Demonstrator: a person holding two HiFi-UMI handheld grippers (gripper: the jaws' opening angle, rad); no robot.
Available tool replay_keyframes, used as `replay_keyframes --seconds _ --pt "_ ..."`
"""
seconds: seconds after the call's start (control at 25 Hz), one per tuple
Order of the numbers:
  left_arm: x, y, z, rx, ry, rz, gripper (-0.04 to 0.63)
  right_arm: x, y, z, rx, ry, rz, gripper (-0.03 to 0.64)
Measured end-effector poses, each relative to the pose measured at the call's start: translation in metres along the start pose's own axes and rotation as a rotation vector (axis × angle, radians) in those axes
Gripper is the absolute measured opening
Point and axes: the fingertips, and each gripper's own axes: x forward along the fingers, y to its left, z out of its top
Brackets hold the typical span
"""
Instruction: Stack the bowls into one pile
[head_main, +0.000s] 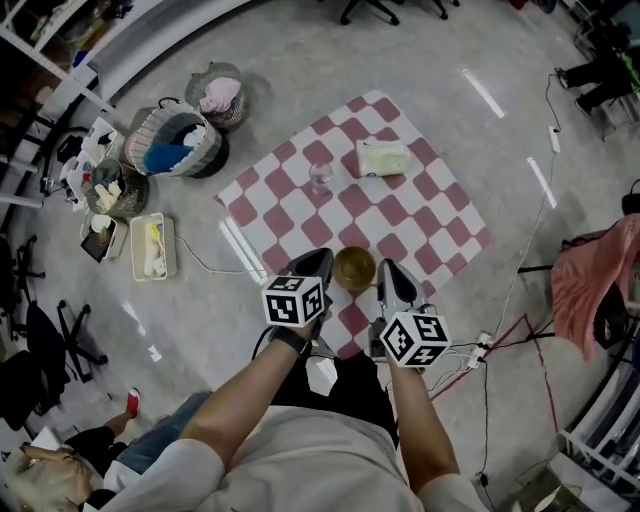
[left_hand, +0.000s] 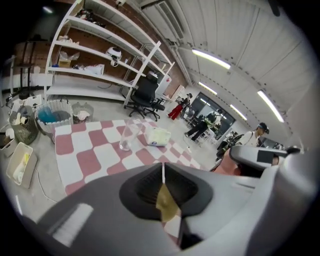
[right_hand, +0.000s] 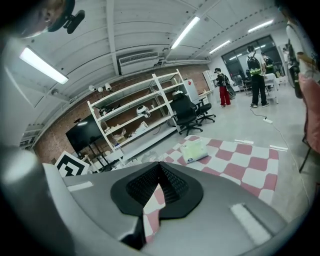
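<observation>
One golden-brown bowl (head_main: 354, 268) sits near the front edge of a red-and-white checkered mat (head_main: 400, 215) on the floor. My left gripper (head_main: 322, 258) is just left of the bowl and my right gripper (head_main: 386, 268) just right of it. In the left gripper view, the left gripper (left_hand: 162, 166) has its tips meeting. A sliver of the bowl (left_hand: 166, 202) shows through the slot behind them. In the right gripper view, the right gripper (right_hand: 160, 165) is shut too, with only mat behind it. Neither one grips anything.
A clear glass (head_main: 320, 178) and a pale tissue packet (head_main: 381, 158) stand farther out on the mat. Baskets (head_main: 175, 140) and a white tray (head_main: 153, 246) lie to the left. A power strip (head_main: 481, 349) with cables and a pink cloth (head_main: 592, 280) are at the right.
</observation>
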Motion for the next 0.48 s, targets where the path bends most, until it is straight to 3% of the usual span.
replay_keyframes --seconds 0.48 --pt "-0.058 -0.097 0.088 0.170 -0.165 -0.171 0.006 -0.026 0.037 0.084 -0.105 -0.090 0.044 0.009"
